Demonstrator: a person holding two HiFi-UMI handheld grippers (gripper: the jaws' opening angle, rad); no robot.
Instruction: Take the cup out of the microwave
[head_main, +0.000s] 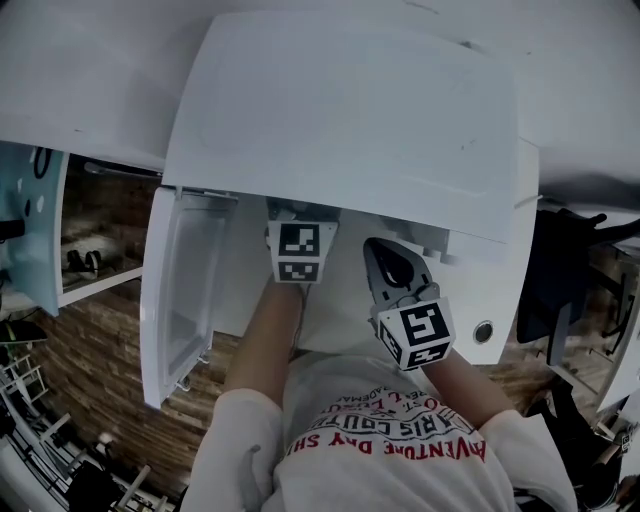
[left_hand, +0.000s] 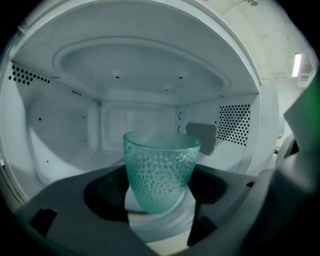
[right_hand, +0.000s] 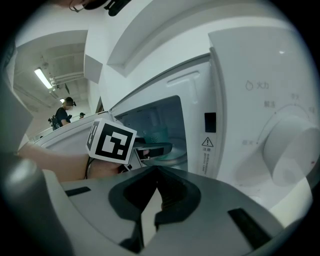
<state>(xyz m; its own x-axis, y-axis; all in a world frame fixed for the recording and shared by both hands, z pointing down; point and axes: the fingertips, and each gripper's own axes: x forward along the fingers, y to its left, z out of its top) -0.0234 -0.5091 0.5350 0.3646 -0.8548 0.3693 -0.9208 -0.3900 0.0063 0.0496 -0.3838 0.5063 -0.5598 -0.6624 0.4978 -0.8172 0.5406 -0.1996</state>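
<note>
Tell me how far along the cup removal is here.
Done: the microwave door is open. In hand: the left gripper is inside, jaws closely flanking the green cup; a firm grip isn't certain. Left: bringing the cup out. The right gripper is shut, empty.

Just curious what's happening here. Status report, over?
Left gripper inside microwave, jaws apart around cup. Right gripper shut, empty, outside. Door open, nothing blocking.

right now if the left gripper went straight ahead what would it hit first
The green cup. It stands between the left gripper's open jaws inside the microwave, and looks well nearer than the back wall.
</note>
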